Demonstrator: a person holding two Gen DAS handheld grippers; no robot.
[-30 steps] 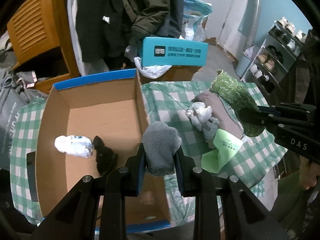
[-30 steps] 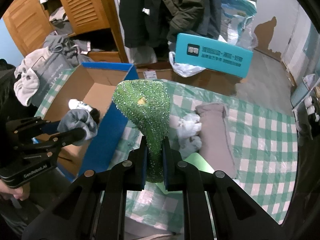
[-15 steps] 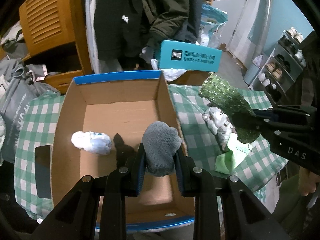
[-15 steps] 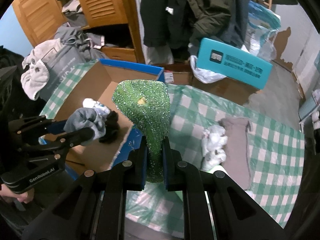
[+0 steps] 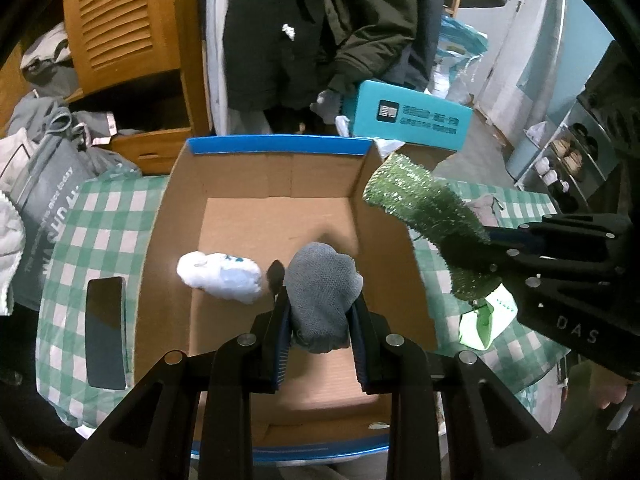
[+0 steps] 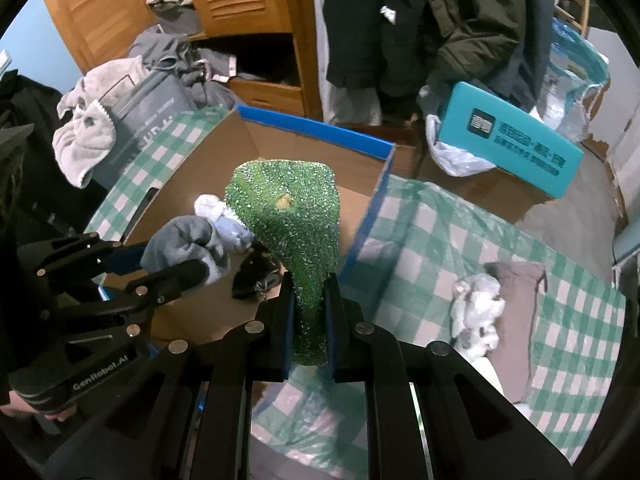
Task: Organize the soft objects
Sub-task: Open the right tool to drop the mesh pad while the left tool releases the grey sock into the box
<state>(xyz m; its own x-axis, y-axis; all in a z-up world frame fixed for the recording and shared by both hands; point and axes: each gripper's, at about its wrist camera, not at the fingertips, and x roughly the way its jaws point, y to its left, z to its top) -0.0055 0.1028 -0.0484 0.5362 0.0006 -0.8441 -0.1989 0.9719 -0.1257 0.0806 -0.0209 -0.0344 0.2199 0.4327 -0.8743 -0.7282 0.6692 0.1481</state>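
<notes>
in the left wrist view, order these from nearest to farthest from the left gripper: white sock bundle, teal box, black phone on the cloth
From the left gripper:
1. white sock bundle, inside the cardboard box, just left of the fingers.
2. black phone, on the checked cloth outside the box's left wall.
3. teal box, beyond the box's far rim, upper right.

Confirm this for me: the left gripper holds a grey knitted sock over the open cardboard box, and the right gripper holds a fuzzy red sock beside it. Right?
Not quite. The sock in the right gripper is sparkly green, not red, as the right wrist view shows. The rest stands: the left gripper holds the grey knitted sock over the open cardboard box.
</notes>
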